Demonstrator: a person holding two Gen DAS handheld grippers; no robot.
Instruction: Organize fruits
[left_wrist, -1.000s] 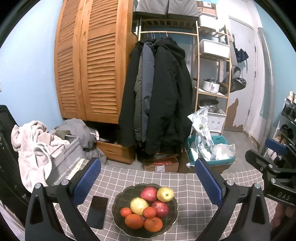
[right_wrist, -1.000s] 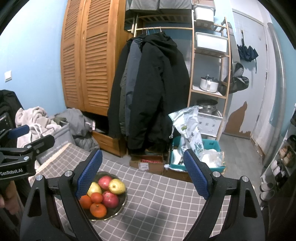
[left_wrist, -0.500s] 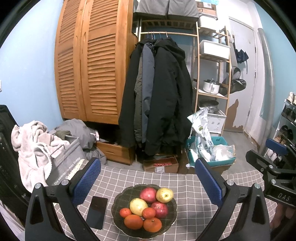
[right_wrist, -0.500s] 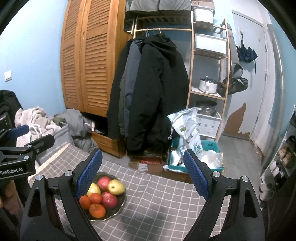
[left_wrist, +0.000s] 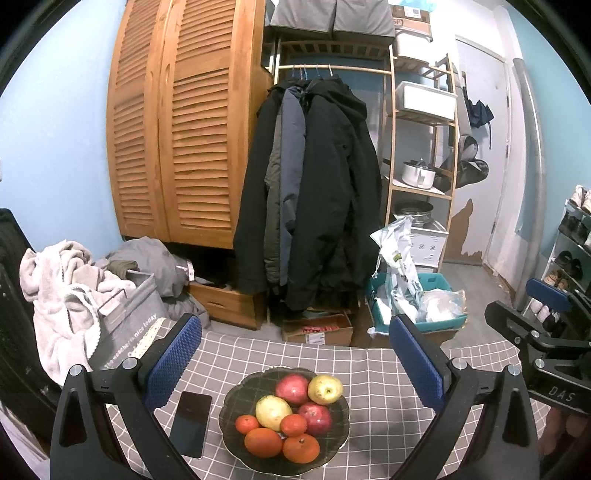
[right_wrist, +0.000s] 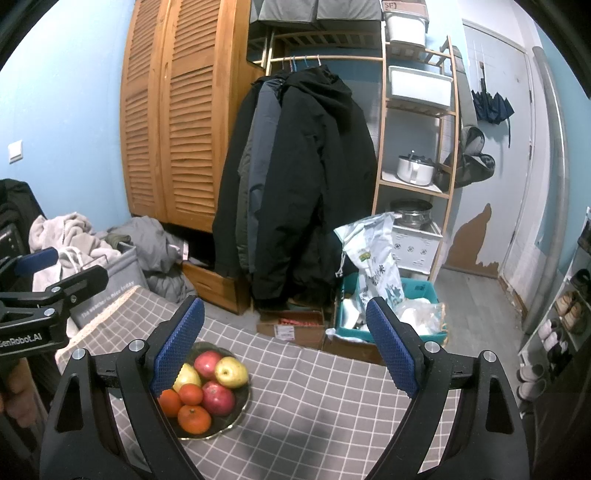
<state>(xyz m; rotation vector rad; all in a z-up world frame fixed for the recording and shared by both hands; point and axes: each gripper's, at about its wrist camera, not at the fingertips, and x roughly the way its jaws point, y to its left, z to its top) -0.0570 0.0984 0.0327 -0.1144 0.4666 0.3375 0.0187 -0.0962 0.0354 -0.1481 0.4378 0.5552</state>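
Observation:
A dark glass bowl (left_wrist: 229, 400) sits on the grey checked tablecloth (left_wrist: 384, 424). It holds red apples (left_wrist: 291, 384), yellow apples (left_wrist: 325, 388) and several oranges (left_wrist: 263, 442). My left gripper (left_wrist: 295, 350) is open and empty, above and behind the bowl. My right gripper (right_wrist: 284, 343) is open and empty, to the right of the bowl (right_wrist: 242, 404); its left finger (right_wrist: 177, 343) overlaps the bowl's left side in the right wrist view. The right gripper also shows at the right edge of the left wrist view (left_wrist: 535, 332).
A black phone (left_wrist: 190, 422) lies on the cloth left of the bowl. Behind the table stand a grey laundry basket (left_wrist: 125, 328), a wooden wardrobe (left_wrist: 184, 129), hanging coats (left_wrist: 306, 184), a teal bin (left_wrist: 413, 302) and a shelf rack (left_wrist: 421, 147).
Both views shifted slightly; the bowl sits a little lower and nearer in frame. Both grippers stay open and the fruit has not moved.

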